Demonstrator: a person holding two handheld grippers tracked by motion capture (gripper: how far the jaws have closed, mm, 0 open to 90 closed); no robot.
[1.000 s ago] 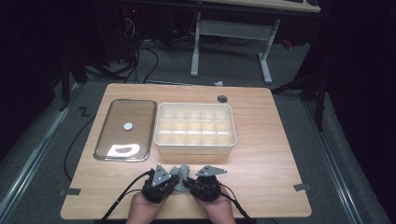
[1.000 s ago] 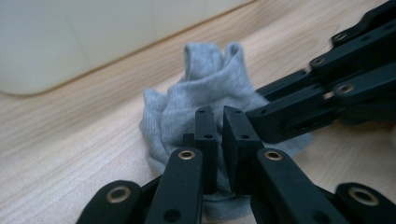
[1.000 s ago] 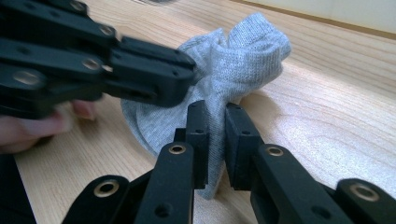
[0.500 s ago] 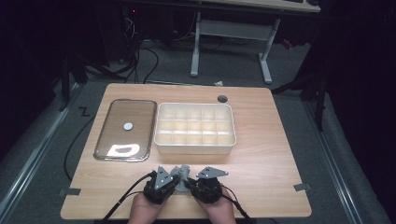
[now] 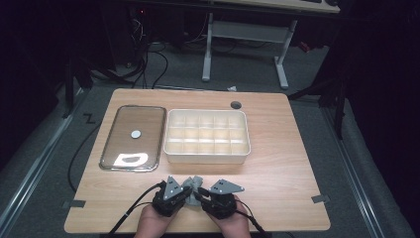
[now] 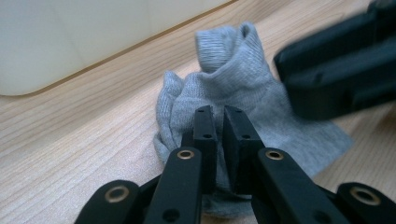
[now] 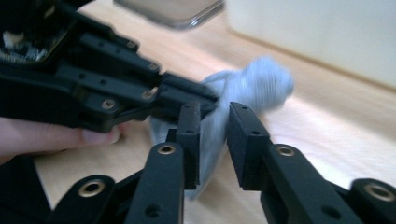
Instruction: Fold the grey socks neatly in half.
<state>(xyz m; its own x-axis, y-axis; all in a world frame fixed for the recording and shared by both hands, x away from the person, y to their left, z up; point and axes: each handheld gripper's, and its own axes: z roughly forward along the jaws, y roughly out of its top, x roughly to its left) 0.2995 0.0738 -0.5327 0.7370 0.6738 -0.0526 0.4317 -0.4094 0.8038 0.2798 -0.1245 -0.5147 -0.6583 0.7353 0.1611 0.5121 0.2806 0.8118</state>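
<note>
Low in the frame, left gripper (image 6: 215, 122) pinches the grey sock (image 6: 243, 93) tight; right gripper (image 7: 215, 122) clamps it too.

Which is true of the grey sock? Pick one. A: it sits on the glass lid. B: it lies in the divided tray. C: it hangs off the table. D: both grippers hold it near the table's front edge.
D: the sock is pinched by the left gripper and sits between the right gripper's jaws, on the table near the front edge.
</note>
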